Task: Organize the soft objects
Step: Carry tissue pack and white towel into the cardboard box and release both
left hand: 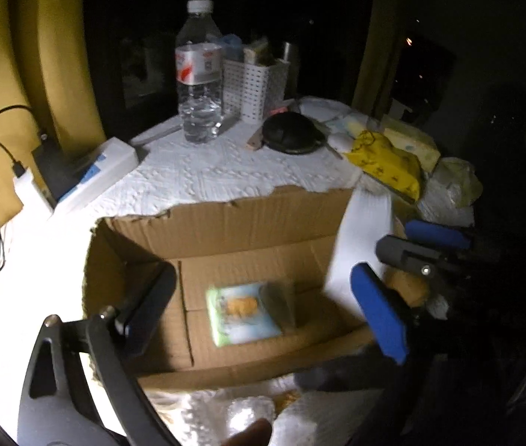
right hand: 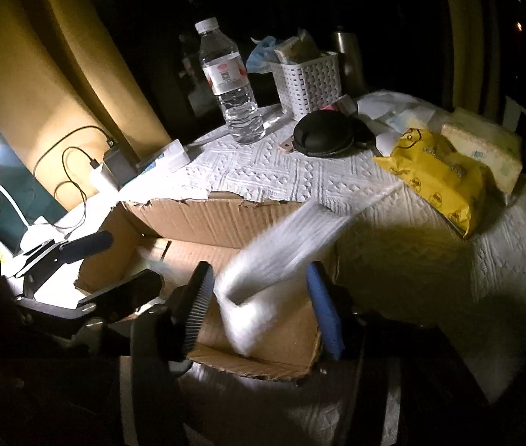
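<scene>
Brown cardboard box (left hand: 225,223), white embossed cloth (right hand: 281,174), yellow printed packet (right hand: 438,174), white lattice basket (right hand: 309,81), black round pouch (right hand: 324,133)

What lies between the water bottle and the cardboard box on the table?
Only bare white embossed table cover lies between the water bottle and the cardboard box. Both wrist views show this stretch.

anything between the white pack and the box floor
Nothing visible. The white pack is blurred between the open right claw fingers over the open box; only a small tissue pack lies on its floor, to one side.
</scene>
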`<state>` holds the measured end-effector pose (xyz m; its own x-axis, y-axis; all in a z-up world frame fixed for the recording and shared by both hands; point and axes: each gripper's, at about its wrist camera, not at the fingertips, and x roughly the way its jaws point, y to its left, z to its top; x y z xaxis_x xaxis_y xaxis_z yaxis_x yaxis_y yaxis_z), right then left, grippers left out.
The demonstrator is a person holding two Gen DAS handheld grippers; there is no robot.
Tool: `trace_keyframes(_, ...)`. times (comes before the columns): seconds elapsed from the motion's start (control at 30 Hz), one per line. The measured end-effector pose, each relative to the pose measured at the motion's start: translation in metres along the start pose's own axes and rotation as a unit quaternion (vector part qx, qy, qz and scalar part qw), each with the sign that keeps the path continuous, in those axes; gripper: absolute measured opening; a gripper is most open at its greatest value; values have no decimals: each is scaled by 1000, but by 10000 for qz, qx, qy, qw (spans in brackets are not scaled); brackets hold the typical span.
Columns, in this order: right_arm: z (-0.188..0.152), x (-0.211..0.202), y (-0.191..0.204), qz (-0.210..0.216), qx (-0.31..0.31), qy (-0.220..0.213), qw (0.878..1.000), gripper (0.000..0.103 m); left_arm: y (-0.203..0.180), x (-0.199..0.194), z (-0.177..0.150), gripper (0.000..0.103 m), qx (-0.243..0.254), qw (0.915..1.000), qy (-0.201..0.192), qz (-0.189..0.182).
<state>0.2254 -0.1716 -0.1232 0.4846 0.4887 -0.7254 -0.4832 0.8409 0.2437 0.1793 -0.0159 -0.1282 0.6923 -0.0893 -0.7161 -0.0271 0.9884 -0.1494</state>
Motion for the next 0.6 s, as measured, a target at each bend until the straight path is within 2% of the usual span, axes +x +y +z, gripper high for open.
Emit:
trace_keyframes(0.23, -3, -12, 5, -137, -53, -56, 9999, 58, 13, -18, -3, 96, -122, 9998, -67, 136)
trace_keyframes(0.6, -17, -39, 28, -125, -187, -139, 9997, 58, 25, -54, -13, 96, -250, 9992, -262, 192)
